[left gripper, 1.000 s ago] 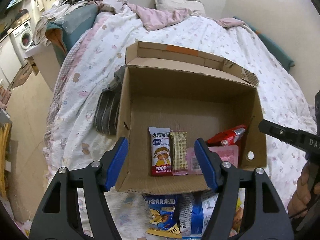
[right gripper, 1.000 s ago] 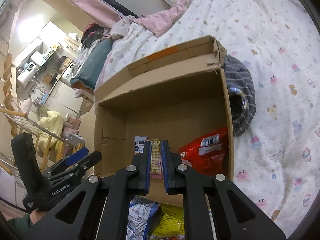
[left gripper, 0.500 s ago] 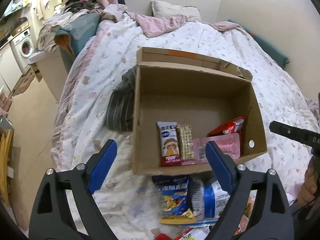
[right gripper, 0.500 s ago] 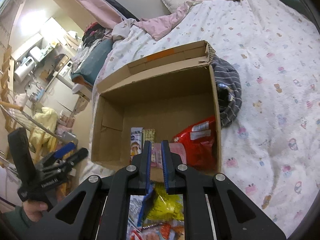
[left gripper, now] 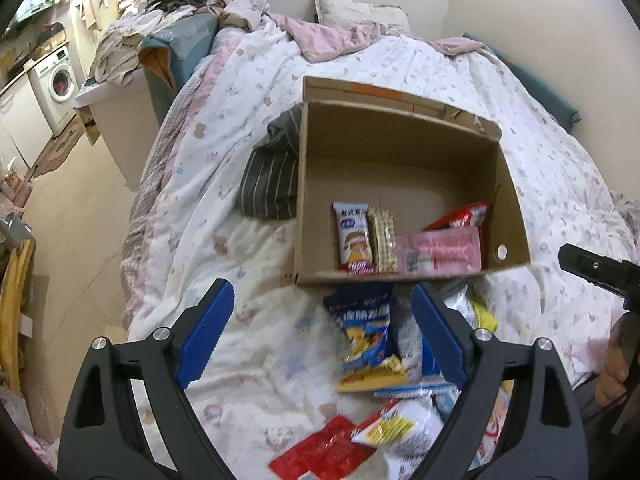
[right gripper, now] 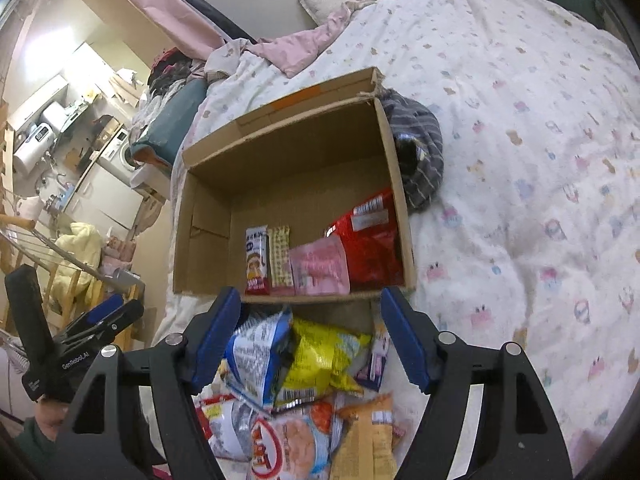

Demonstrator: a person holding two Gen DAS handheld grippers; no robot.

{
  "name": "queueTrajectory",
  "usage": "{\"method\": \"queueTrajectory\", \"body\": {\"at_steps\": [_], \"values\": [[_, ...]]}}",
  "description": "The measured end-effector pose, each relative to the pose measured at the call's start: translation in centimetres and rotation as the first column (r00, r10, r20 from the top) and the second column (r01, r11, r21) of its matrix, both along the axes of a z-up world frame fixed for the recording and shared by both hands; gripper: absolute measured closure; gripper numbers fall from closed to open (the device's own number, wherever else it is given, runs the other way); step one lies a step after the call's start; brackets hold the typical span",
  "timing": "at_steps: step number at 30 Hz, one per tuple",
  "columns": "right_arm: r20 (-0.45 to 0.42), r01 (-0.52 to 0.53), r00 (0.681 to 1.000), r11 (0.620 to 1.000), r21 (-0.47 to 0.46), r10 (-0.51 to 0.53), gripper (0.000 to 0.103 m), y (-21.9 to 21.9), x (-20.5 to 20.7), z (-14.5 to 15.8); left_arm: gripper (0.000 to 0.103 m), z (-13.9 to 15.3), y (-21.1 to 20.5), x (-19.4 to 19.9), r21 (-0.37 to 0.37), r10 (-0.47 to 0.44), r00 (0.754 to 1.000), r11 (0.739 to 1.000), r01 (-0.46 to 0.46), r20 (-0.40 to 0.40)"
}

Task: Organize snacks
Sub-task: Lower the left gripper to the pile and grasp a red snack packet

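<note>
A: On a quilted bed (right gripper: 540, 128), a cardboard box (left gripper: 316, 184) is lying open, holding a white snack bar (left gripper: 354, 238), a beige wafer pack (left gripper: 382, 240), a pink packet (left gripper: 444, 250) and a red bag (right gripper: 370, 240) along its near wall.

B: And the tools?

A: The left gripper (left gripper: 322, 334) is hanging spread wide over a blue packet (left gripper: 366, 330) lying outside the box, gripping nothing. The right gripper (right gripper: 310, 338) has just been opening; its jaws are standing apart above a yellow bag (right gripper: 320, 360) in the loose pile, nothing pinched.

B: Anything beside the box?

A: A striped grey cloth (left gripper: 270, 176) is touching its side.
</note>
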State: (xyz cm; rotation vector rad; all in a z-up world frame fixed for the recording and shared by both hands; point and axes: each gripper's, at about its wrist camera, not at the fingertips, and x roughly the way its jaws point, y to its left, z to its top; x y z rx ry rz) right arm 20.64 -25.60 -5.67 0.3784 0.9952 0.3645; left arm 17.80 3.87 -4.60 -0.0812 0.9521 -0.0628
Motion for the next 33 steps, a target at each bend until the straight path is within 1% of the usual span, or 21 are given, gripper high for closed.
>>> {"method": "queueTrajectory", "body": {"at_steps": [3,5,9,12,13,15,16,20,23,24,25,26,28,29,30,33], "values": [[-0.009,-0.001,1.000,1.000,-0.026,0.001,0.028,-0.2,-1.1,-0.4,0.015,-0.5,0.7,-0.7,-0.001,0.005,1.000,1.000,-0.005,-0.017],[-0.021,0.005,1.000,0.999,-0.039,-0.006,0.028,-0.5,-1.9,-0.7,0.015,-1.1,1.4,-1.1,0.012,0.030,0.998,0.999,-0.029,-0.050],[-0.036,0.009,0.999,0.999,-0.043,-0.010,0.028,-1.3,-3.1,-1.4,0.015,-3.0,2.5,-2.3,-0.003,0.039,0.988,0.999,-0.040,-0.147],[-0.023,0.019,1.000,0.996,-0.083,-0.021,0.028,-2.0,-3.7,-1.7,0.015,-4.7,2.4,-3.4,0.016,0.014,0.976,1.000,-0.011,-0.219],[-0.025,0.026,0.999,0.995,-0.094,-0.028,0.028,-2.4,-3.8,-1.9,0.015,-5.5,2.1,-3.6,0.030,-0.008,0.967,0.999,0.016,-0.253],[-0.045,0.046,0.998,0.995,-0.084,-0.050,0.028,-3.4,-3.9,-2.3,0.015,-6.8,1.2,-4.3,0.047,-0.058,0.948,0.996,0.076,-0.314],[-0.053,0.056,0.997,0.996,-0.076,-0.060,0.028,-3.7,-3.9,-2.5,0.015,-7.9,0.6,-4.7,0.048,-0.088,0.927,0.992,0.114,-0.365],[-0.061,0.089,0.994,0.995,-0.040,-0.092,0.028,-4.5,-3.7,-2.5,0.015,-11.0,-0.9,-5.5,0.052,-0.119,0.865,0.985,0.165,-0.487],[-0.050,0.086,0.995,0.995,-0.044,-0.088,0.028,-4.2,-3.7,-2.2,0.015,-12.8,-2.9,-6.1,0.074,-0.189,0.814,0.959,0.273,-0.550],[-0.048,0.084,0.995,0.995,-0.053,-0.087,0.028,-4.0,-3.7,-2.2,0.015,-13.8,-3.6,-6.7,0.080,-0.213,0.778,0.944,0.320,-0.591],[-0.047,0.082,0.995,0.994,-0.068,-0.085,0.028,-3.9,-3.7,-2.2,0.015,-14.3,-4.0,-7.0,0.080,-0.226,0.759,0.936,0.343,-0.610],[-0.046,0.079,0.995,0.994,-0.078,-0.083,0.028,-3.7,-3.8,-2.3,0.015,-14.9,-4.6,-7.4,0.092,-0.240,0.746,0.923,0.373,-0.622],[-0.050,0.068,0.996,0.994,-0.087,-0.072,0.028,-3.4,-3.7,-2.4,0.015,-15.1,-5.5,-7.7,0.130,-0.261,0.747,0.898,0.421,-0.612],[-0.051,0.065,0.996,0.994,-0.090,-0.070,0.028,-3.3,-3.7,-2.5,0.015,-15.2,-5.8,-7.7,0.137,-0.270,0.744,0.890,0.435,-0.611],[-0.052,0.062,0.996,0.994,-0.092,-0.067,0.028,-3.1,-3.7,-2.5,0.015,-15.4,-6.0,-7.6,0.139,-0.275,0.742,0.886,0.443,-0.611],[-0.051,0.052,0.997,0.994,-0.101,-0.058,0.028,-2.8,-3.6,-2.5,0.013,-16.0,-6.4,-7.0,0.124,-0.285,0.724,0.882,0.454,-0.628]]}}
